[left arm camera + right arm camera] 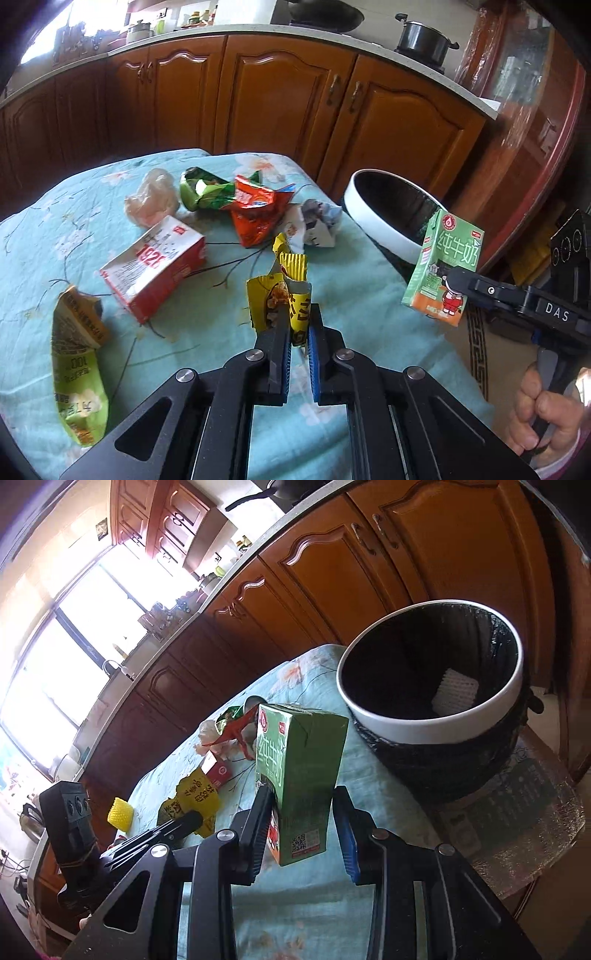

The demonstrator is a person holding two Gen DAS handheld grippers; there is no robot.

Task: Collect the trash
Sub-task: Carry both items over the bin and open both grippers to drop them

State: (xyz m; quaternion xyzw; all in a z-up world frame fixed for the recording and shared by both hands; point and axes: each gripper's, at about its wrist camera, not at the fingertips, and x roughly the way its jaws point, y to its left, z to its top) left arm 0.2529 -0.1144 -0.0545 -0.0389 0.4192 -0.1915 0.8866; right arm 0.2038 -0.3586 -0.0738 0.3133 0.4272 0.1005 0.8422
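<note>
We have both tongs loaded. The left tongs (pixel 298 325) are clamped on a yellow snack wrapper (pixel 284 295), lifted clear of the tabletop (pixel 369 295). The right tongs (pixel 301 823) carry a green milk carton (pixel 301 775), but in the right wrist view a gap shows between the carton's side and the blue-padded finger, so we cannot tell how firmly it is gripped — or whether the jaws are already easing apart.

The step in hand, as we judge it, is dropping the carton into the trash bin (pixel 436 731), which stands just beside the table's far edge, lined with a black bag and holding a white foam piece (pixel 456 692). To do it well we should bring the carton fully over the white rim before letting go; it hangs short of the opening now, over the cloth. A release from here would likely land it on the tabletop or the rim. The wrapper can follow — it is light and may cling to a pad, so a wide opening over the bin would help.

Writing: the carton reads 纯牛奶 in large characters, with a QR code low on one side. The other gripper's body reads "DAS". A red-and-white box (pixel 155 266) lying on the cloth shows "1925" upside down, and a green wrapper (pixel 79 384) bears "100". The yellow wrapper's characters are too crumpled for us to read.
</note>
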